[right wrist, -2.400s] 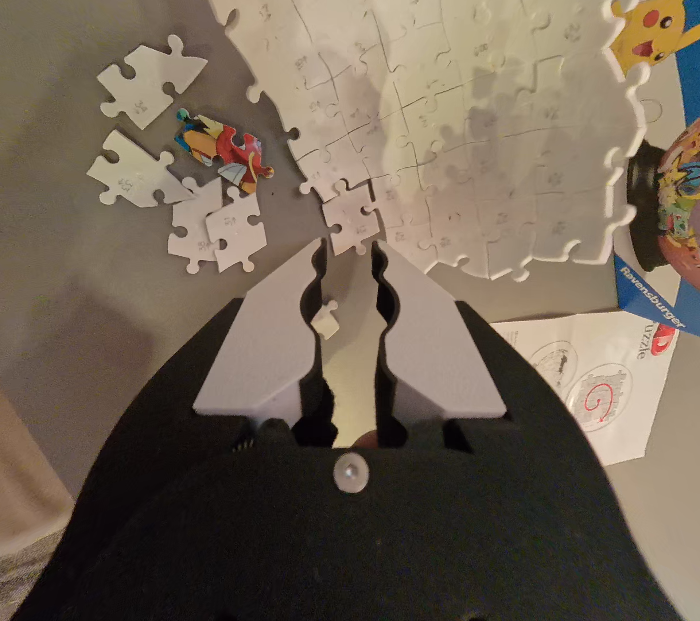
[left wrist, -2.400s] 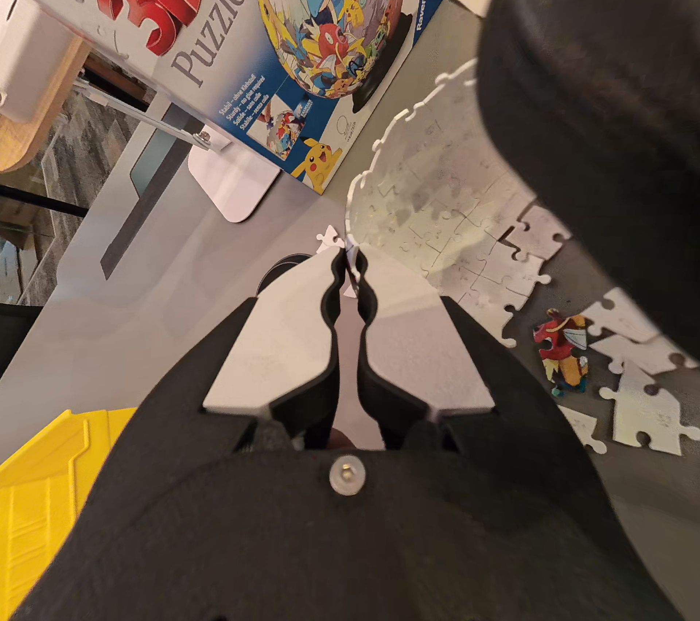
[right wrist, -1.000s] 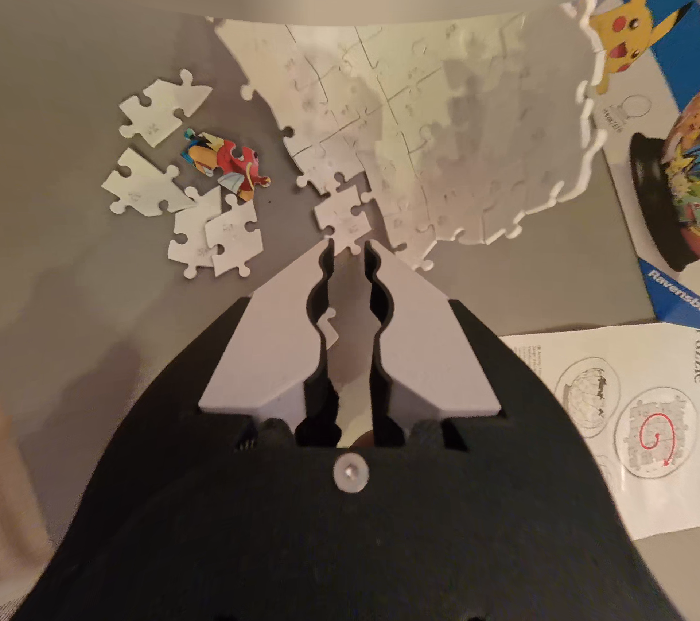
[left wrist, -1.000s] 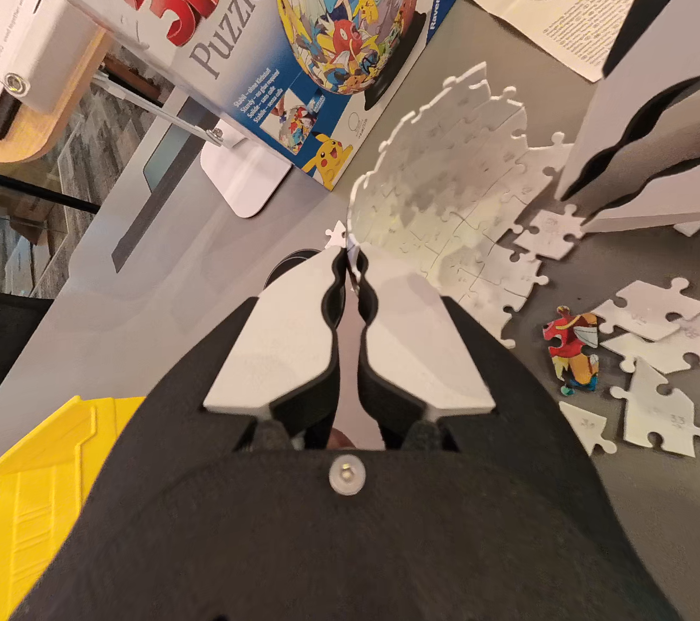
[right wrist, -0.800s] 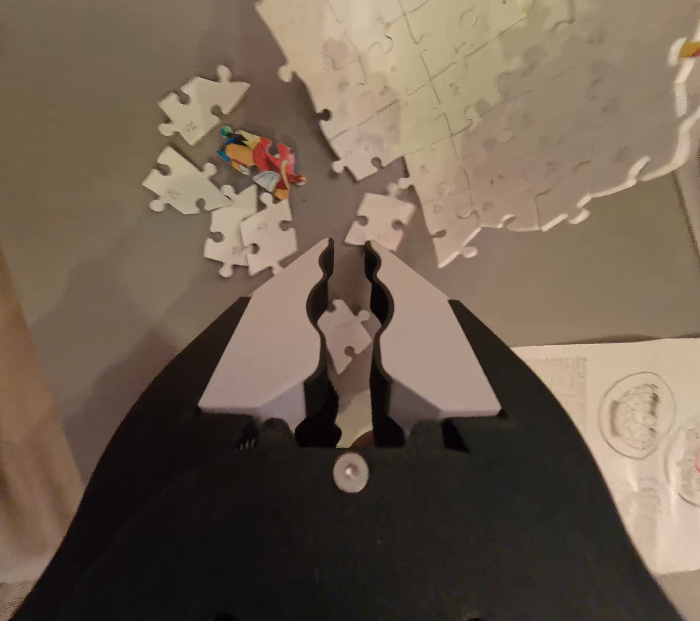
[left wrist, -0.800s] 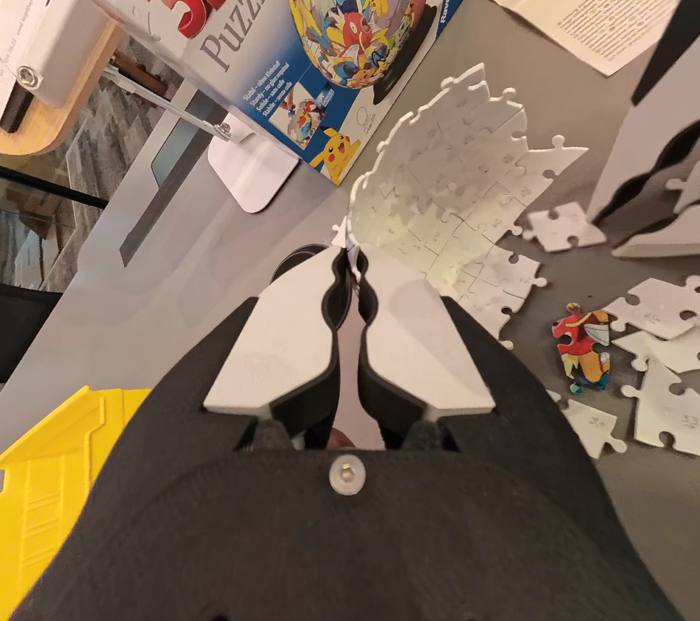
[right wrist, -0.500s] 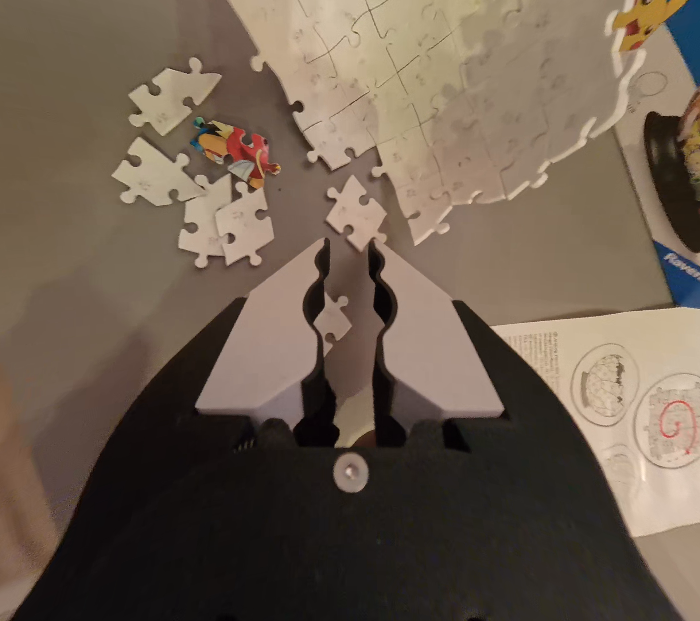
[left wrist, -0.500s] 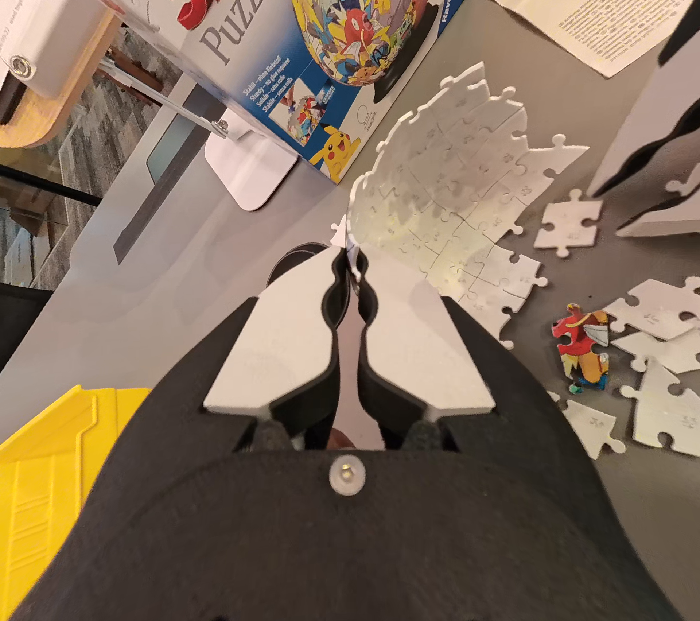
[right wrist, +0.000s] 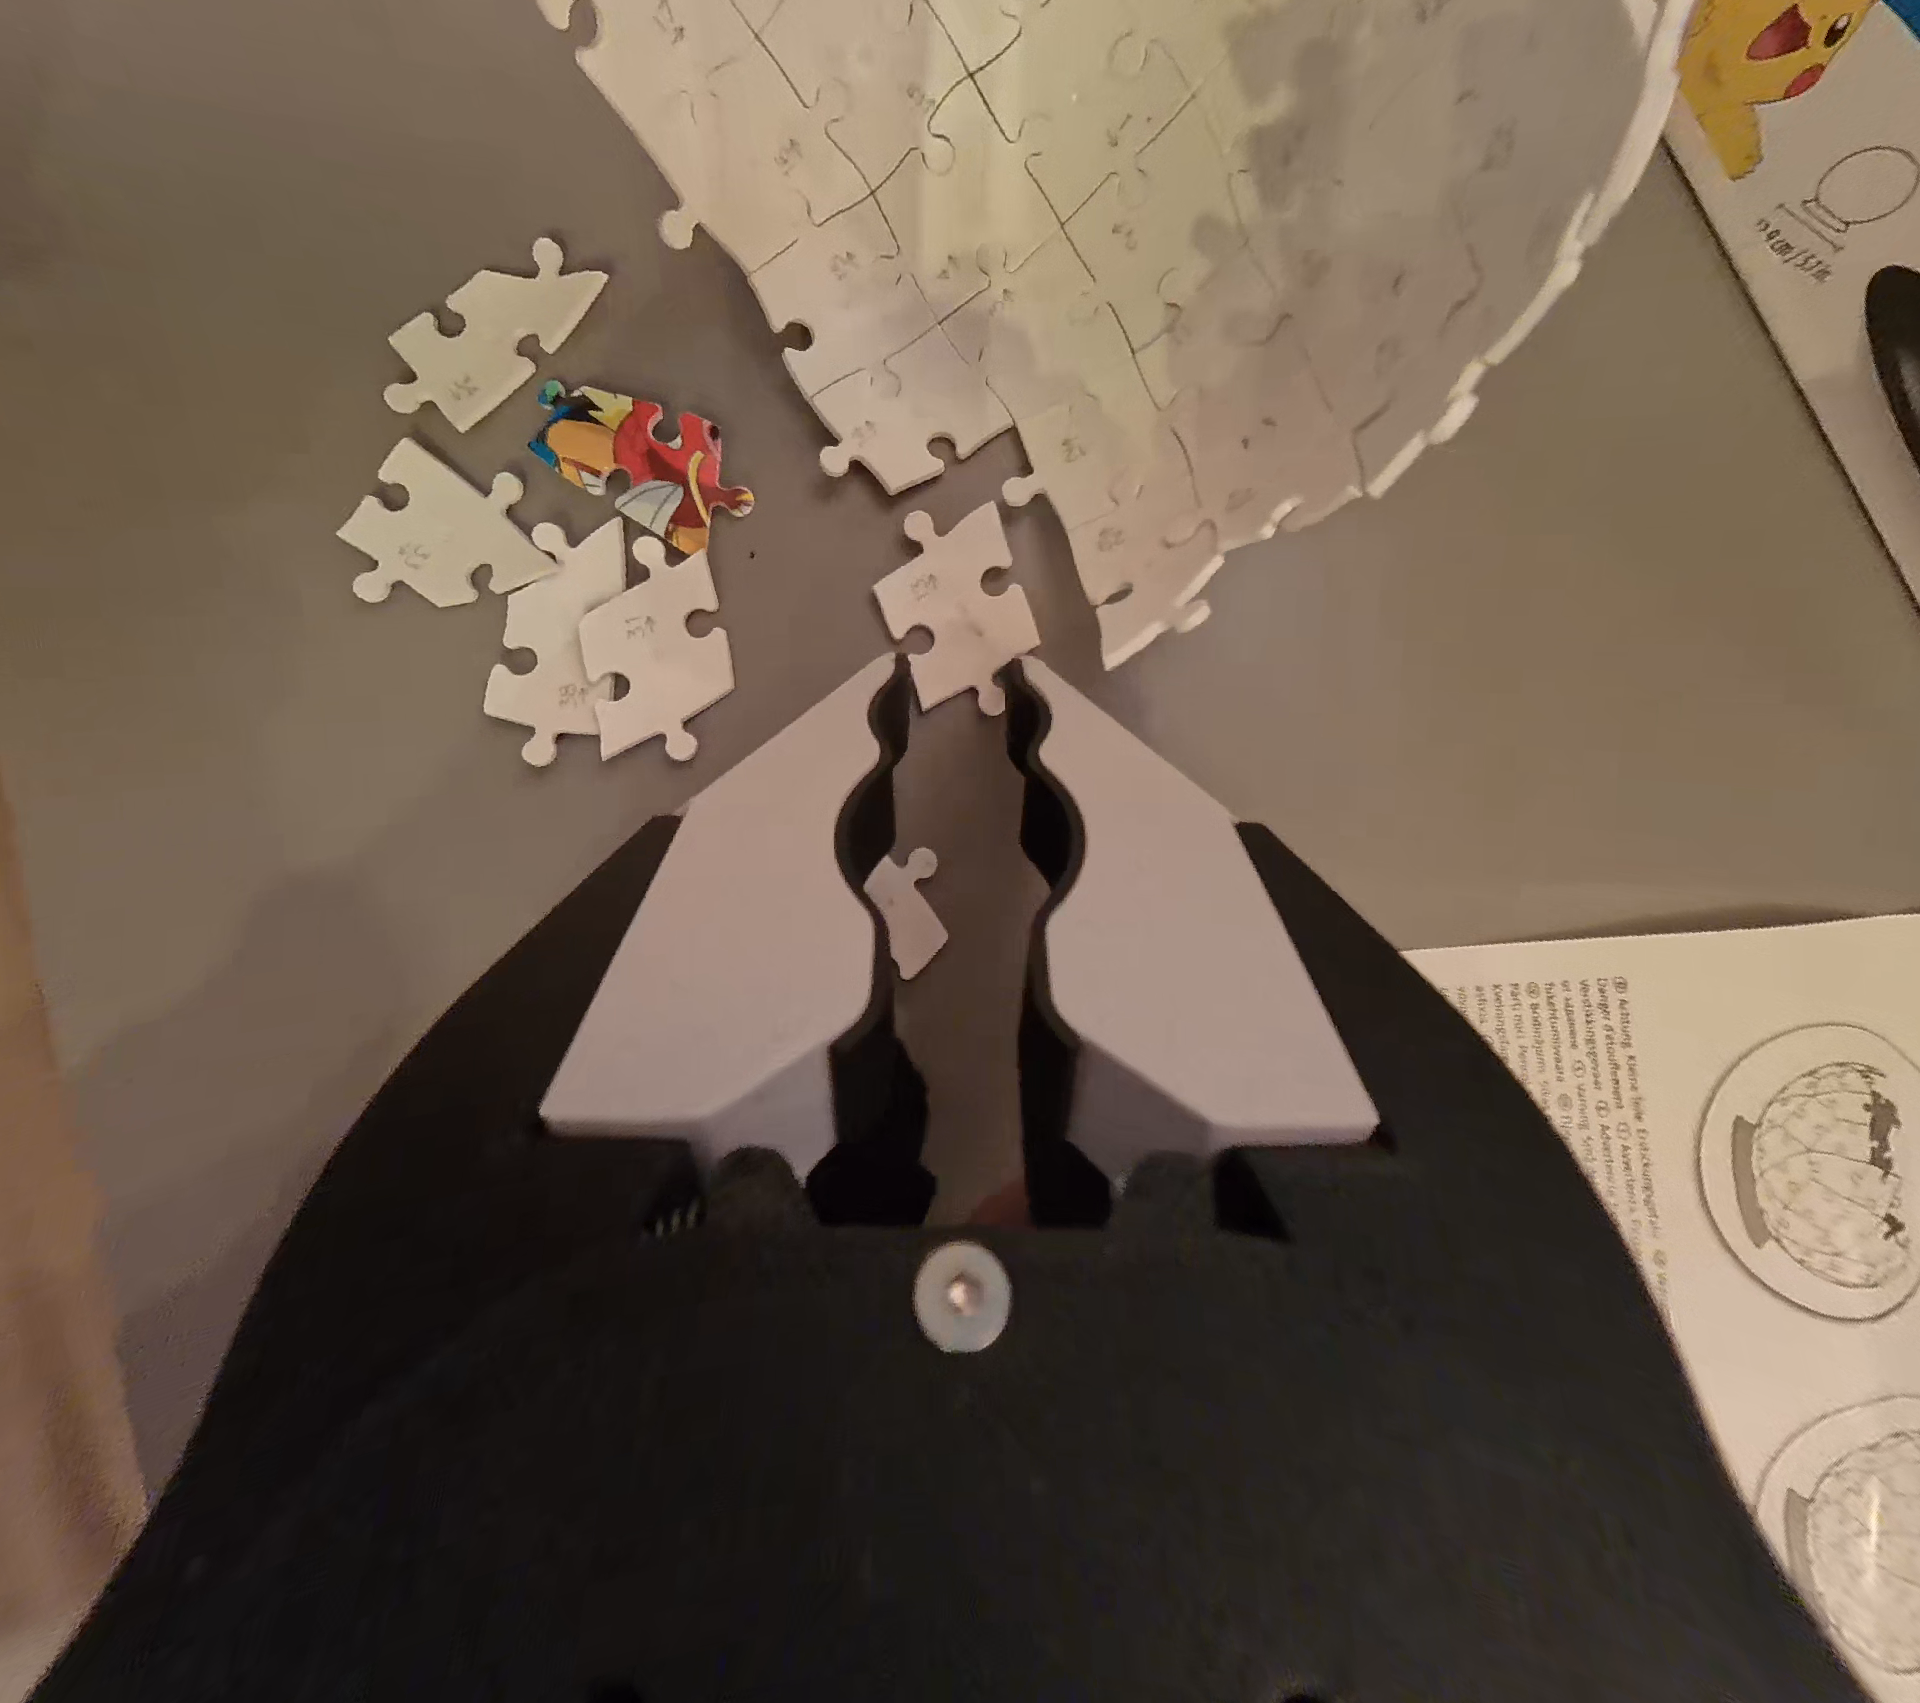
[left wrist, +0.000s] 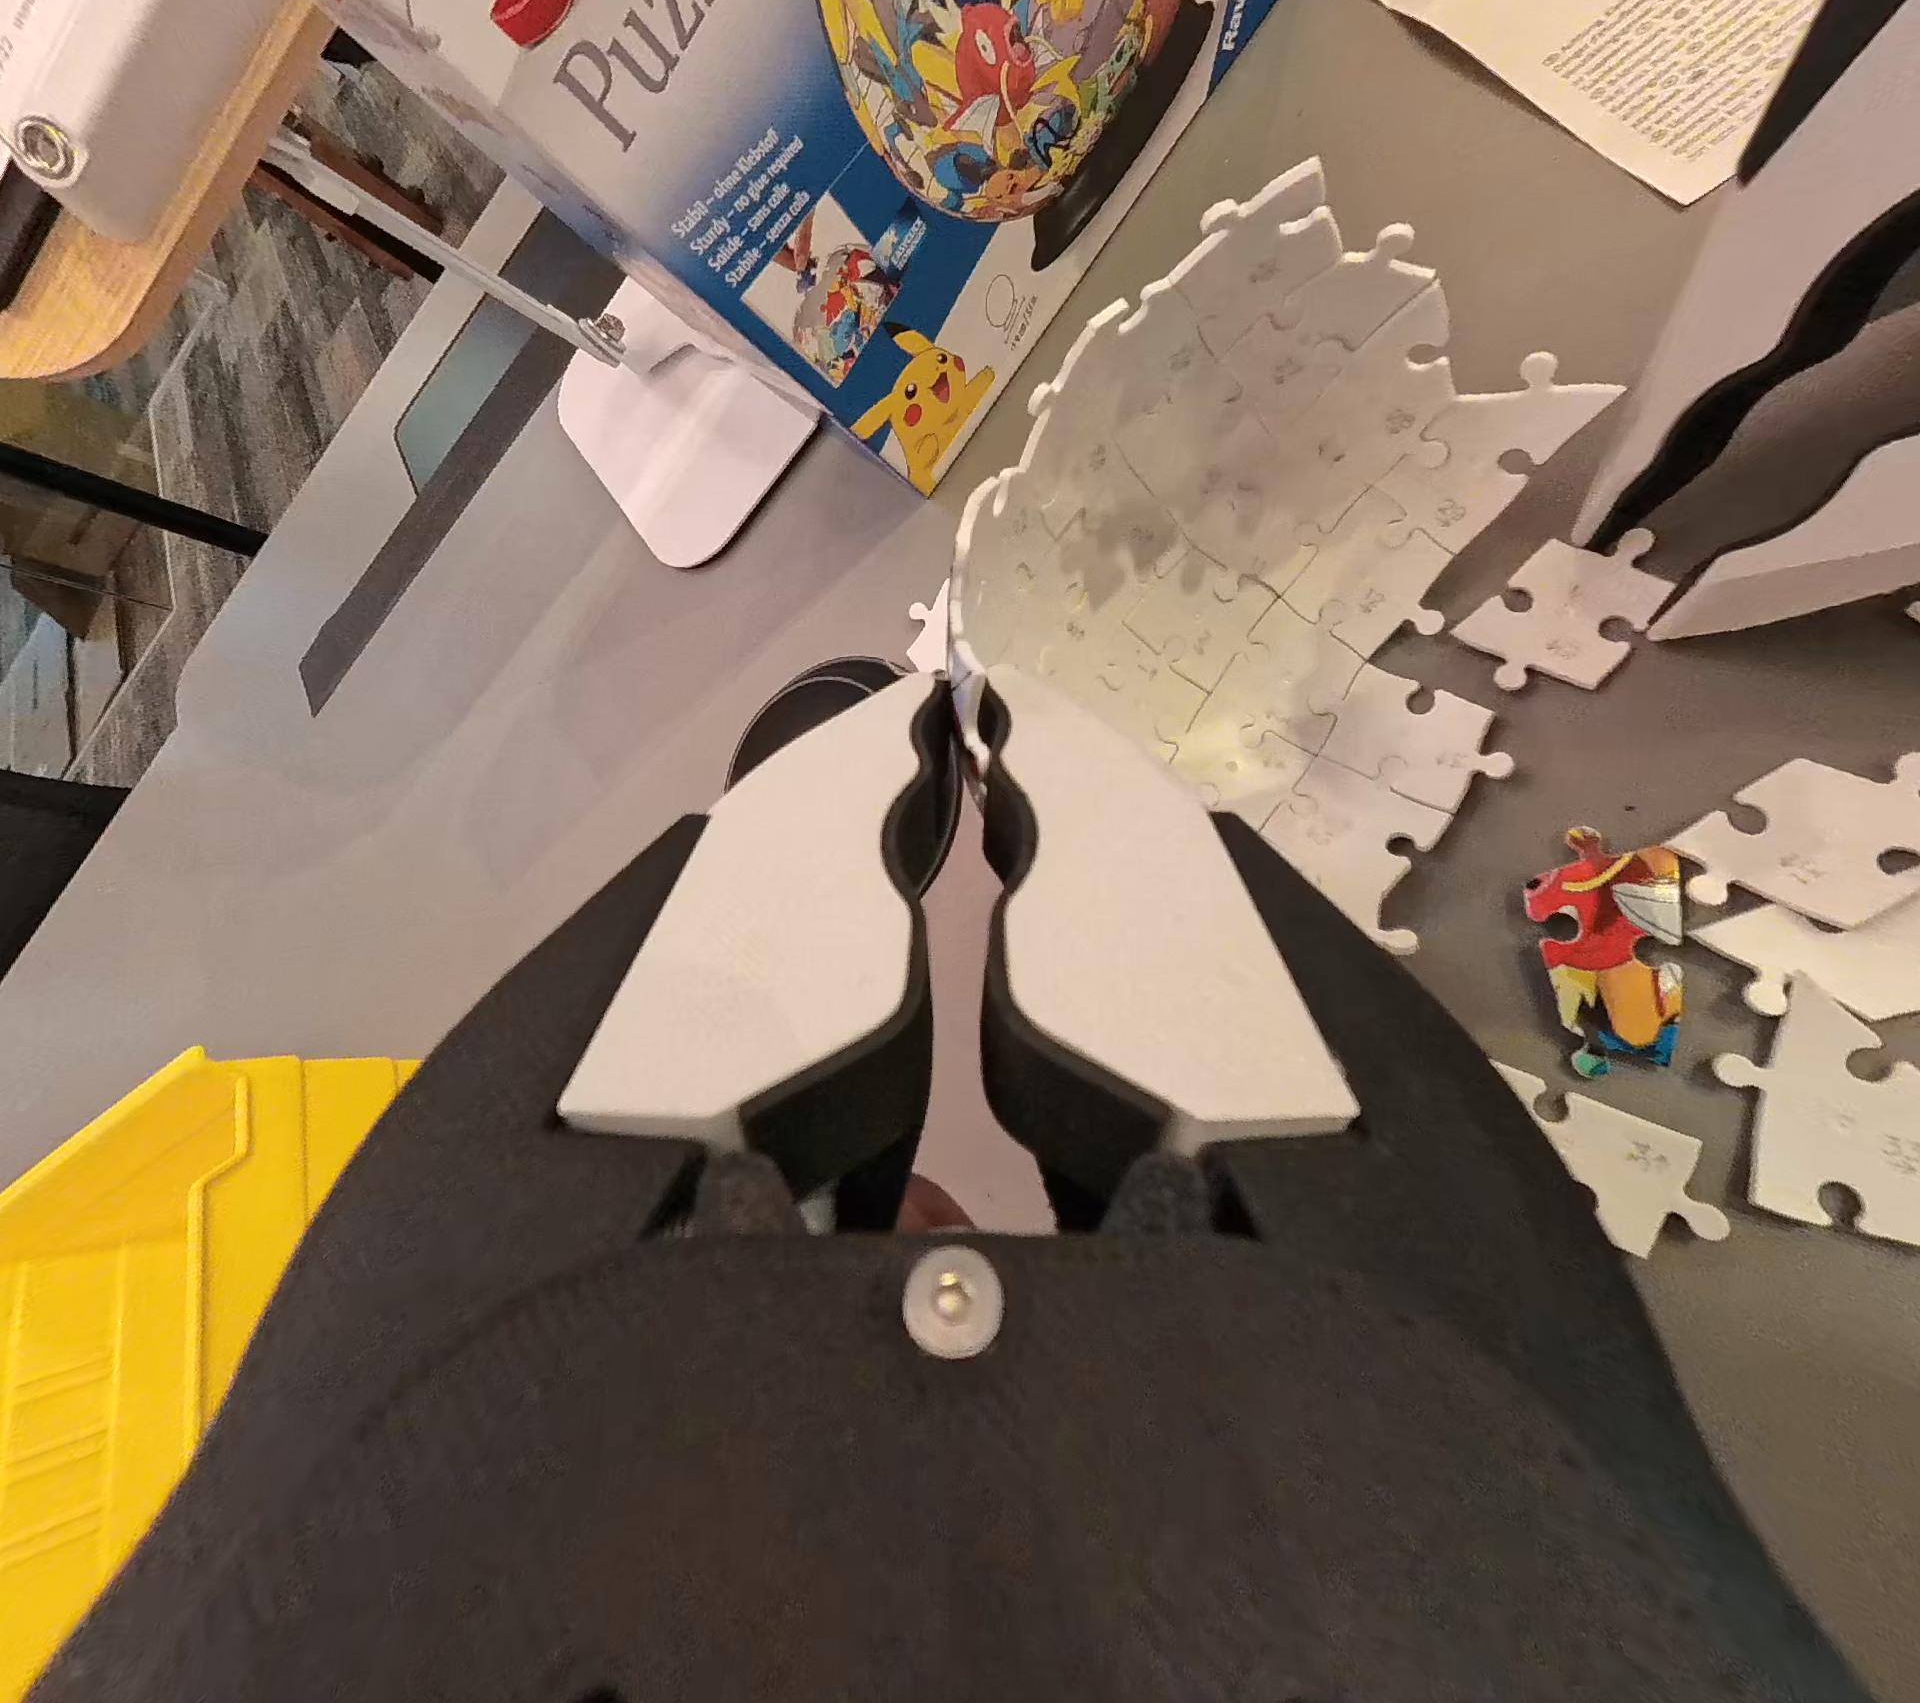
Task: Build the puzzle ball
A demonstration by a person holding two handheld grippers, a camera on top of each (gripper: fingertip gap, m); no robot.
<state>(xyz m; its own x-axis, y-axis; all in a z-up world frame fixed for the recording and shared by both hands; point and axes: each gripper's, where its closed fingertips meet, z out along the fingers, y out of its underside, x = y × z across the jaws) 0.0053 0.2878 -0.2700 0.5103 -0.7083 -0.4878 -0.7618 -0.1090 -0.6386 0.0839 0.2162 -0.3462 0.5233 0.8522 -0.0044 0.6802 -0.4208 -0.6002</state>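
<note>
My left gripper (left wrist: pixel 961 697) is shut on the rim of the half-built white puzzle ball shell (left wrist: pixel 1226 531), held tilted with its far edge on the grey table. The shell (right wrist: pixel 1143 147) fills the top of the right wrist view. My right gripper (right wrist: pixel 961 666) has a narrow gap between its fingers, and a small white puzzle piece (right wrist: pixel 909 910) sits in that gap against the left finger. Its tips touch a loose white piece (right wrist: pixel 956 604) lying just off the shell's edge. The right gripper (left wrist: pixel 1766 500) also shows in the left wrist view, beside that loose piece (left wrist: pixel 1558 614).
Several loose white pieces (right wrist: pixel 582 593) and one coloured piece (right wrist: pixel 644 469) lie left of the shell. The puzzle box (left wrist: pixel 831 43) stands behind it, with an instruction sheet (right wrist: pixel 1714 1186) on the right. A yellow bin (left wrist: pixel 104 1290) and a white stand foot (left wrist: pixel 686 448) are to my left. The gap from one gripper's tips to the other's is roughly 12 centimeters.
One piece came away from the shell's edge and now lies loose. My right gripper drew back, then closed in until its tips touch it. The left gripper kept hold of the shell.
</note>
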